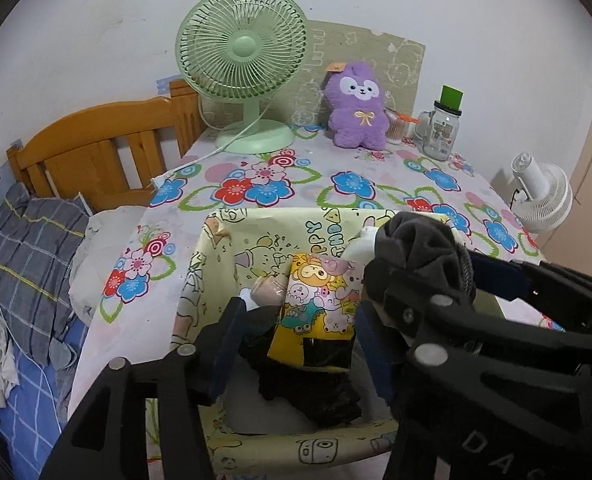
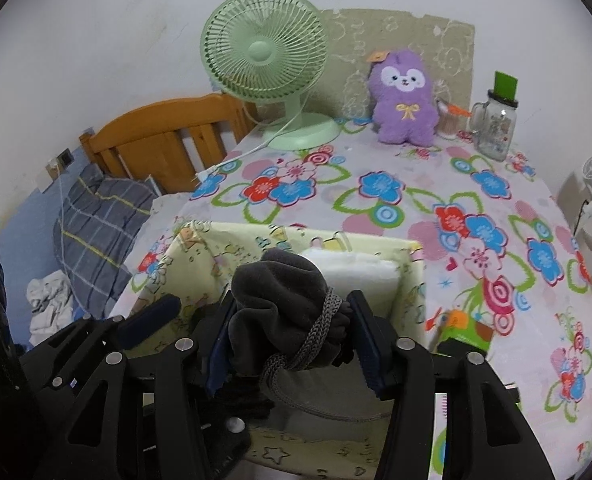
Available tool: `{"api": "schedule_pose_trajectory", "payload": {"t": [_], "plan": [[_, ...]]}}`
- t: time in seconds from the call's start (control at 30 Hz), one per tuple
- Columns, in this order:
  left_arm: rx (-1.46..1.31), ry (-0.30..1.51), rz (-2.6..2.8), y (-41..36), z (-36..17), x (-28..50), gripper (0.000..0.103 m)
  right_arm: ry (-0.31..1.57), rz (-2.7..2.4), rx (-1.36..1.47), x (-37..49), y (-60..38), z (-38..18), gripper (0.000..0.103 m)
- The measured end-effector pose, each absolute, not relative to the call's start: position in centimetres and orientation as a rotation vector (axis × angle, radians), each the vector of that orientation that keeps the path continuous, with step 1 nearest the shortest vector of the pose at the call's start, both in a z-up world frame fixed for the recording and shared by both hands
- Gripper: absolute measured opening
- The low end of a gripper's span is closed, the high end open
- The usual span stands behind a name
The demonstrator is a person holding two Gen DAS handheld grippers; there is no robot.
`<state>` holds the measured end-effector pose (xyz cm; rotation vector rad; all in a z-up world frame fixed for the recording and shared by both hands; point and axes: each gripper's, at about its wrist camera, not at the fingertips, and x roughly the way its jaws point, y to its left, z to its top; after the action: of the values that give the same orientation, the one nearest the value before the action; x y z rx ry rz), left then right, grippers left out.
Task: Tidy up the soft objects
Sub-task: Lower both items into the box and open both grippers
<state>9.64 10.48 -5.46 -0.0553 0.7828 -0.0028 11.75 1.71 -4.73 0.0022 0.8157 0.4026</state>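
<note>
Dark grey bundled cloth (image 2: 280, 304), tied round with a knitted cord (image 2: 320, 332), sits clamped between the blue pads of the right hand-held gripper (image 2: 292, 344) above the open yellow cartoon-printed box (image 2: 200, 240). Its rounded bulk points up and away toward the far wall, long axis running along the fingers. The left hand-held gripper (image 1: 296, 344) hangs partly spread over the box with nothing pinched, above a yellow cartoon packet (image 1: 320, 300). The box rests on the flowered worktop (image 2: 496, 208).

A home bedroom: a wooden bed headboard (image 1: 96, 152), plaid pillow (image 1: 36, 268) and purple plush toy (image 1: 356, 108).
</note>
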Motion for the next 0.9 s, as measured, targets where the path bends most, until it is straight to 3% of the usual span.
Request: {"api": "schedule_pose_trajectory", "payload": {"t": [0.17,0.23,0.33,0.9], "plan": [[-0.065,0.790,-0.004,10.7,-5.7,9.5,0.066,0.830,0.400,-0.015,11.6,2.1,-5.1,0.061],[-0.068,0.784,-0.005,10.7,-5.6,9.3,0.071,0.831,0.394,-0.021,11.5,2.2,-5.2,0.071],[-0.069,0.772,-0.004,10.7,-5.4,9.1,0.075,0.810,0.384,-0.035,11.1,2.2,-5.1,0.076],[-0.052,0.731,-0.048,8.6,-4.0,7.9,0.084,0.717,0.289,-0.083,9.3,0.0,-3.4,0.086]]}}
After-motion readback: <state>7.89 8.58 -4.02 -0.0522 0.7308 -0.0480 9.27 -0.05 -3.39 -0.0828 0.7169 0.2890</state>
